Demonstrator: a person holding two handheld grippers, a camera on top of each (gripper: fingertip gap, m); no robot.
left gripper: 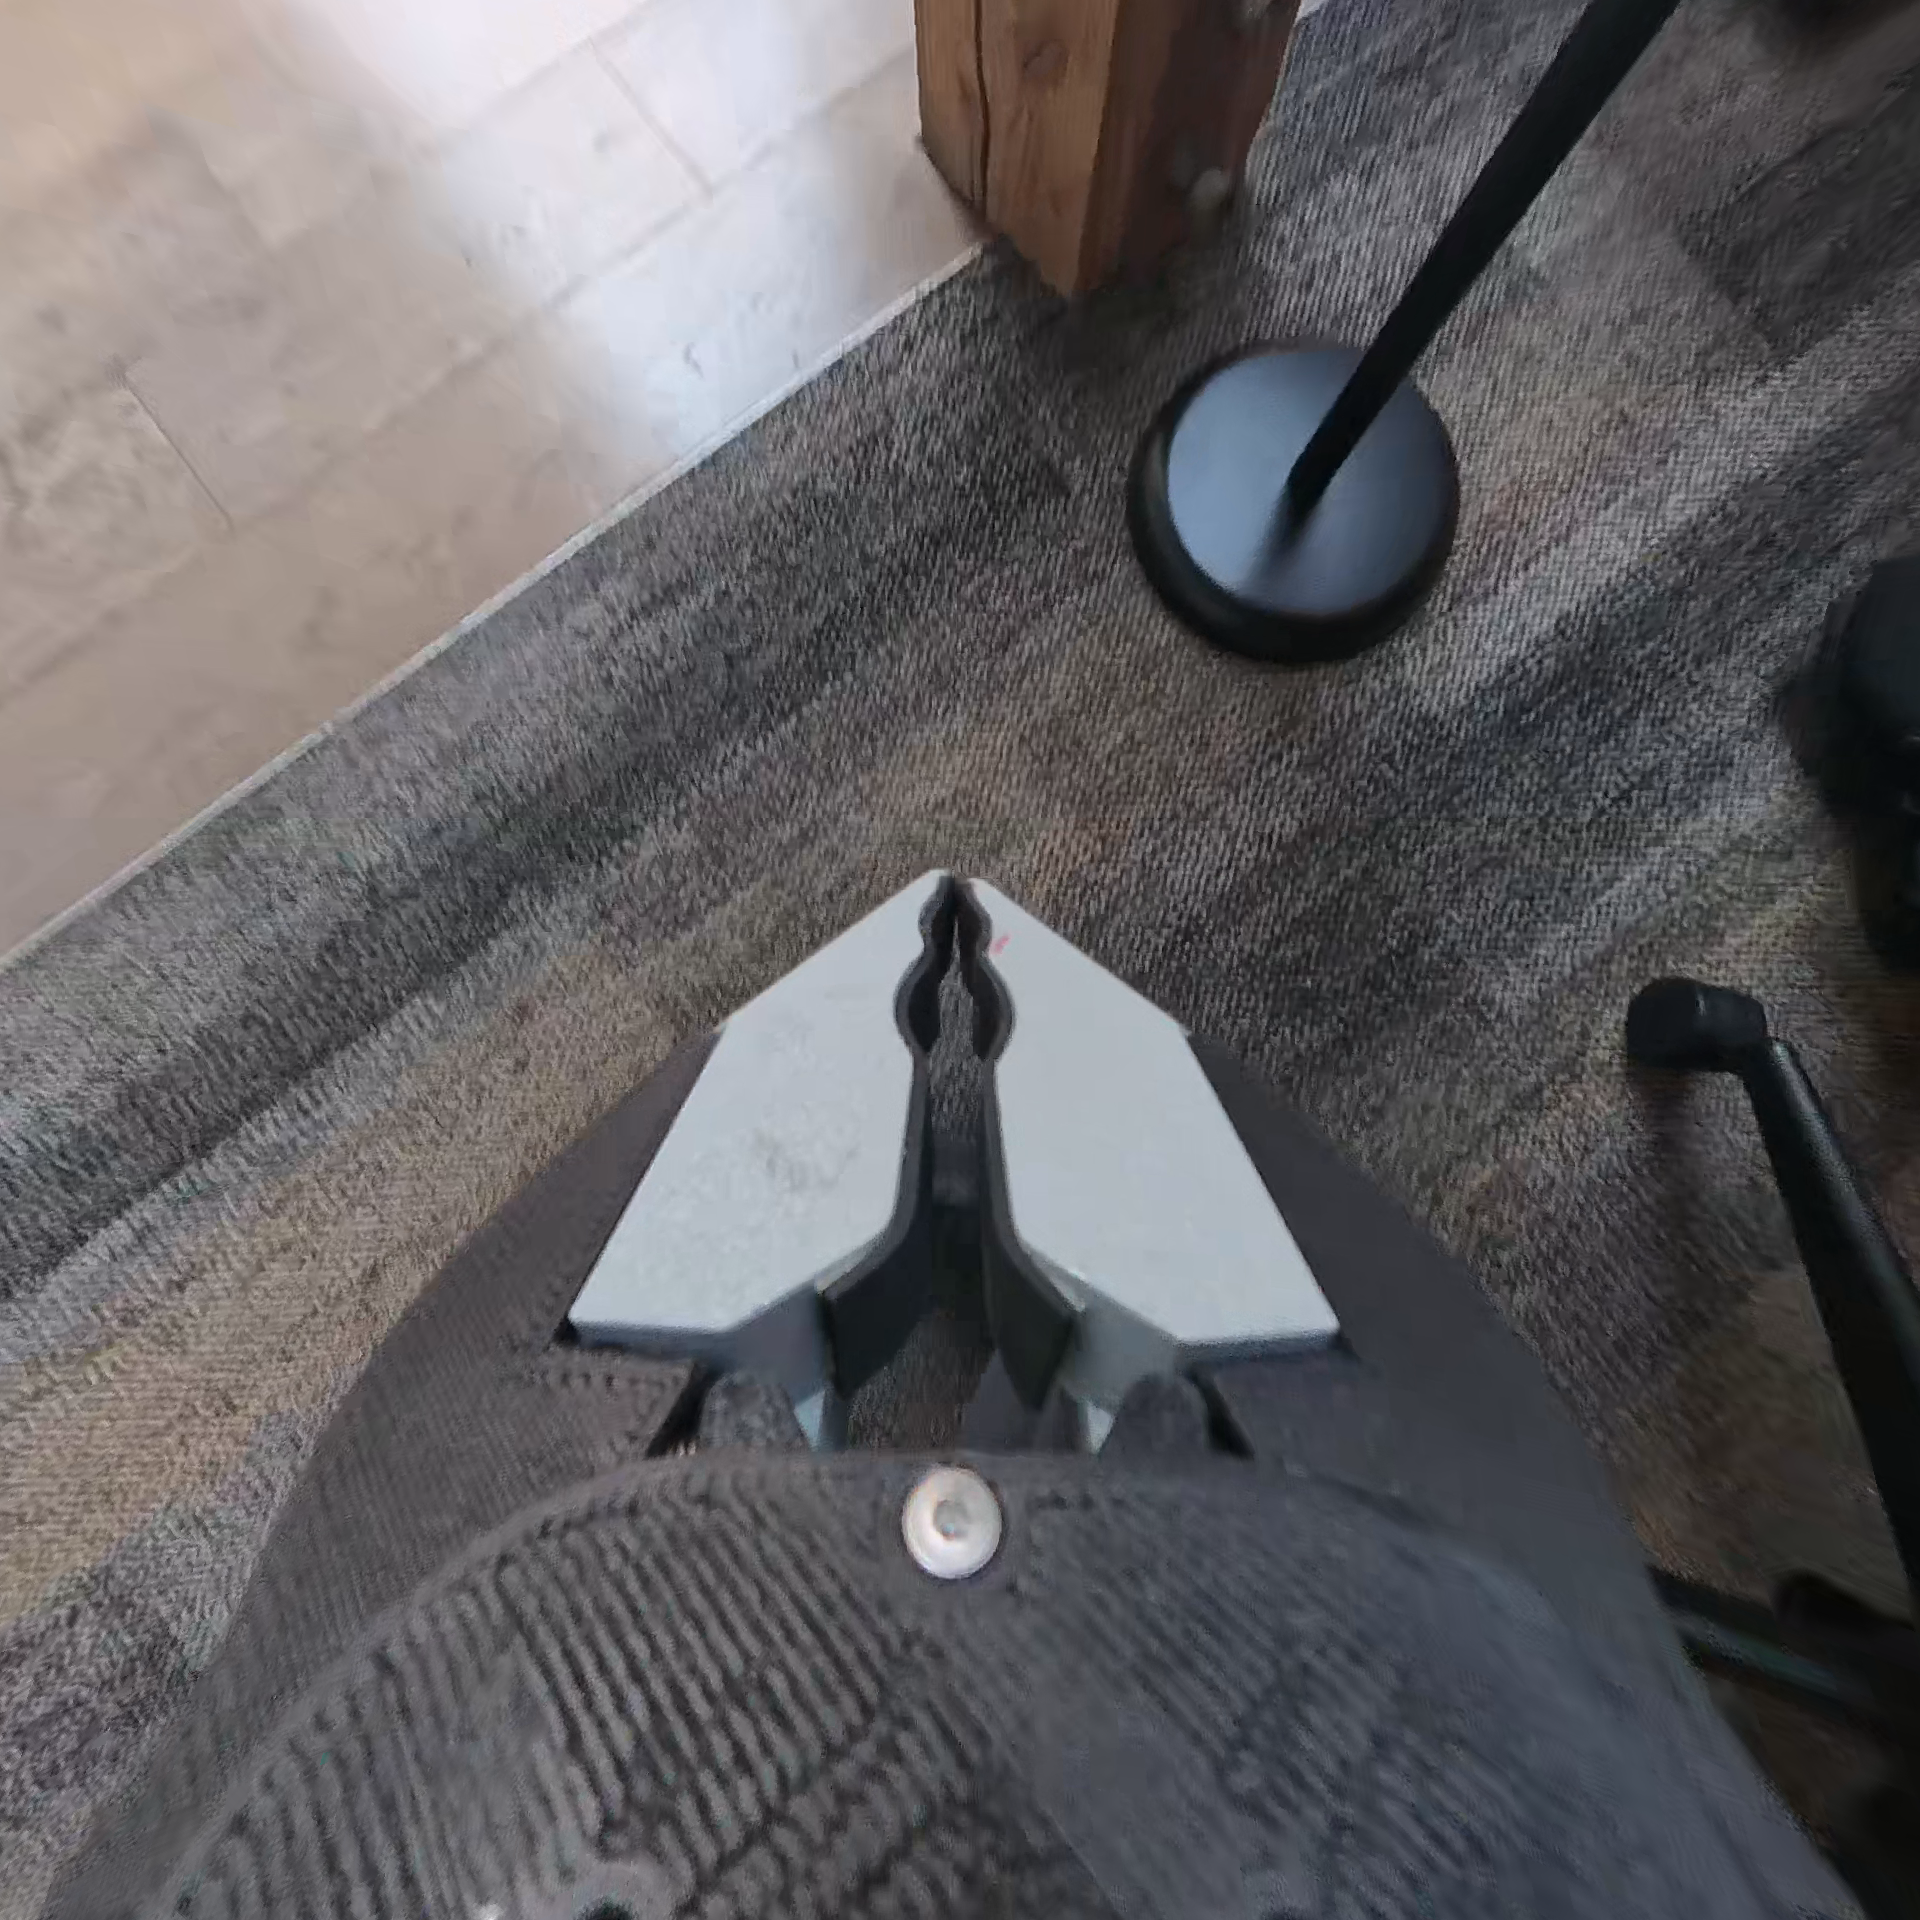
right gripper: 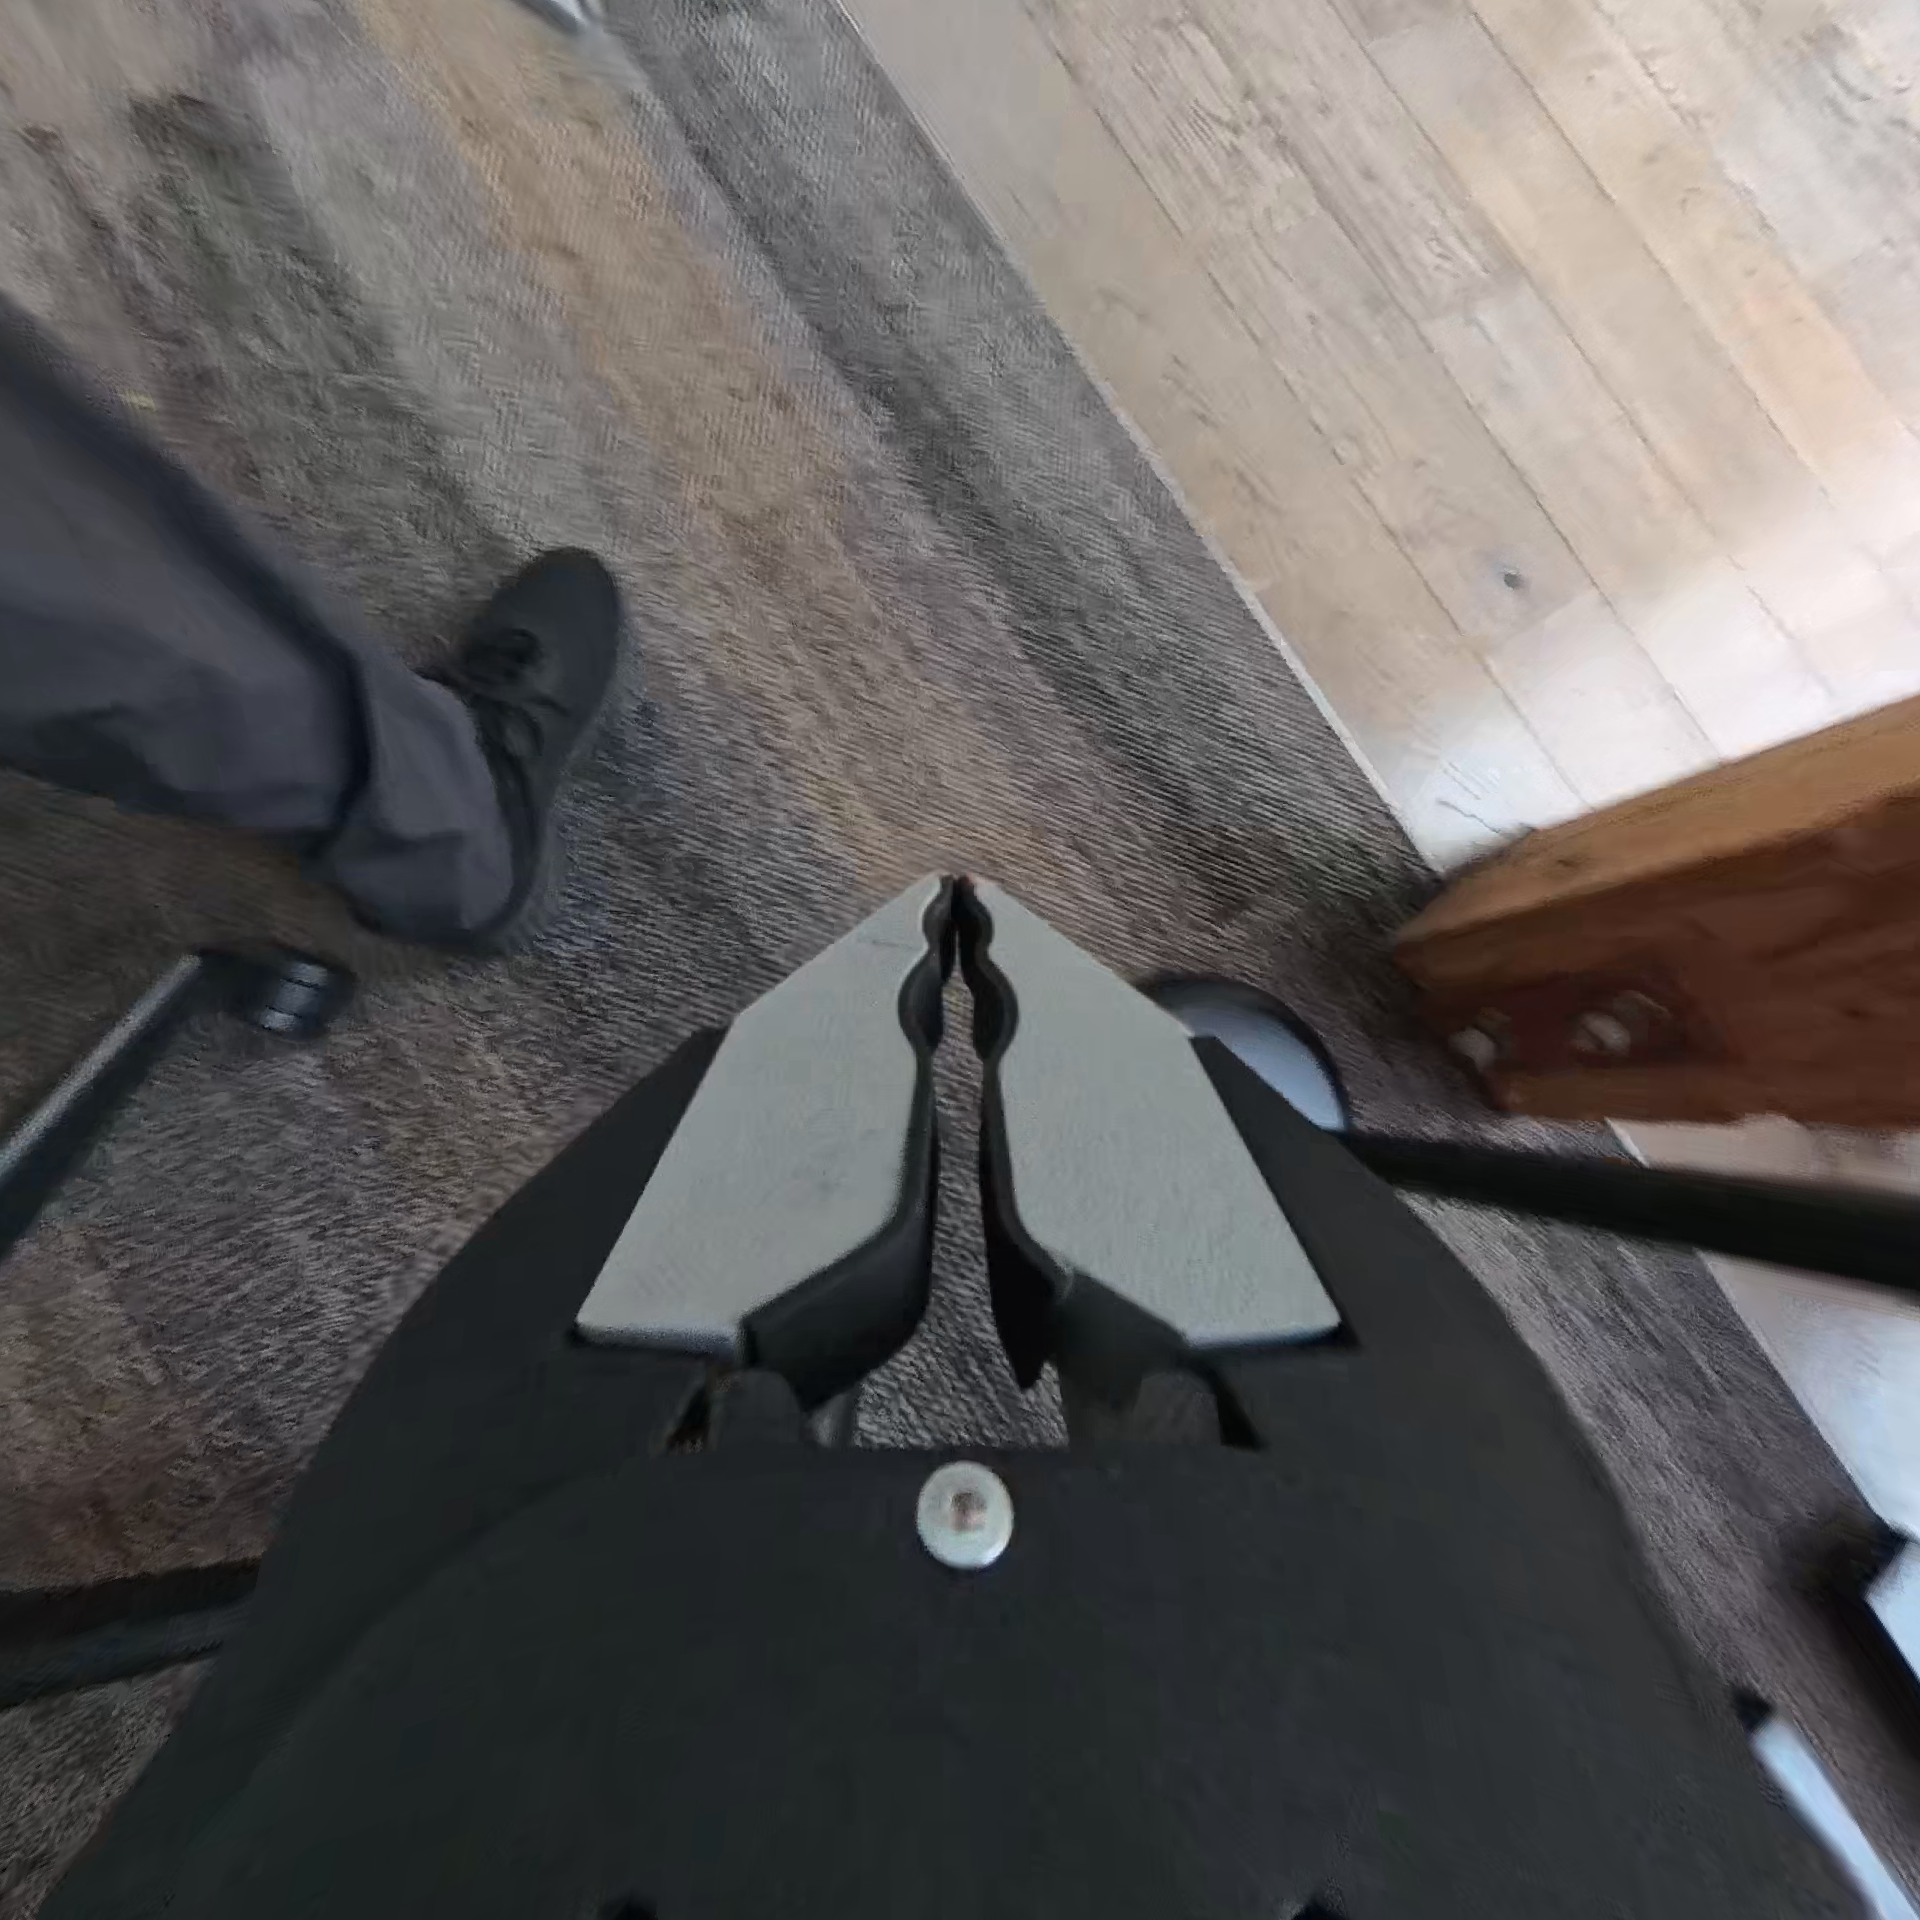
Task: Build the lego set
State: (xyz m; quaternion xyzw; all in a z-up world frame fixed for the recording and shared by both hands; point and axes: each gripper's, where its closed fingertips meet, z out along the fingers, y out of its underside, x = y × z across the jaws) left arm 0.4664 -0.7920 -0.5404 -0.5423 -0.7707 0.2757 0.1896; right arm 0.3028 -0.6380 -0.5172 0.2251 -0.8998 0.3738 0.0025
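Observation:
No lego pieces are in either view. My left gripper [left gripper: 954, 891] points down at grey carpet [left gripper: 727, 727]; its grey fingers with black pads are shut together and hold nothing. My right gripper [right gripper: 954, 891] also points down at the carpet [right gripper: 727, 468], shut and empty. Both views are blurred by motion.
A wooden post [left gripper: 1091, 125] and a black round stand base [left gripper: 1294, 499] with a pole stand on the carpet beside pale wood flooring [left gripper: 312, 312]. A chair leg with a caster [left gripper: 1704, 1023] is at the right. A person's trouser leg and black shoe [right gripper: 540, 665] are at left. Across from one pair of fingers to the other is roughly 25 cm.

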